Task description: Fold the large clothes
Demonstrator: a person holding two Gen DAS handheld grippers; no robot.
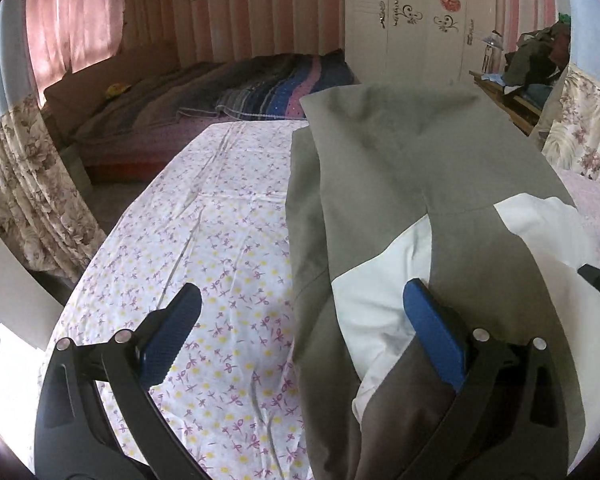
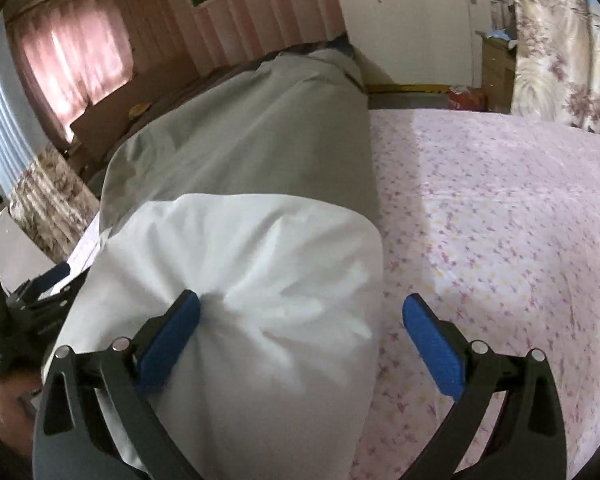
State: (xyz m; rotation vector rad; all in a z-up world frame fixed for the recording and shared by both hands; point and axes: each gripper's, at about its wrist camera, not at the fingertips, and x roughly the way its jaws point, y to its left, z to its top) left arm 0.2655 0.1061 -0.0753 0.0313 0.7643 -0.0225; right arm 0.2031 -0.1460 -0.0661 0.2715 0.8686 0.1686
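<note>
We have both grippers over the grey-and-white garment (image 1: 400, 184), which lies in a long folded strip down the floral bedsheet (image 1: 204, 240). The left gripper (image 1: 300, 316) stands spread, and the right gripper (image 2: 300, 320) straddles the white end wide, pinching nothing. It looks light, soft and slippery; we would pinch near hems. There's open sheet beside each outer finger.

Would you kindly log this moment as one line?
garment: folded lengthwise on bed sheet | left claw: open | right claw: open
</note>
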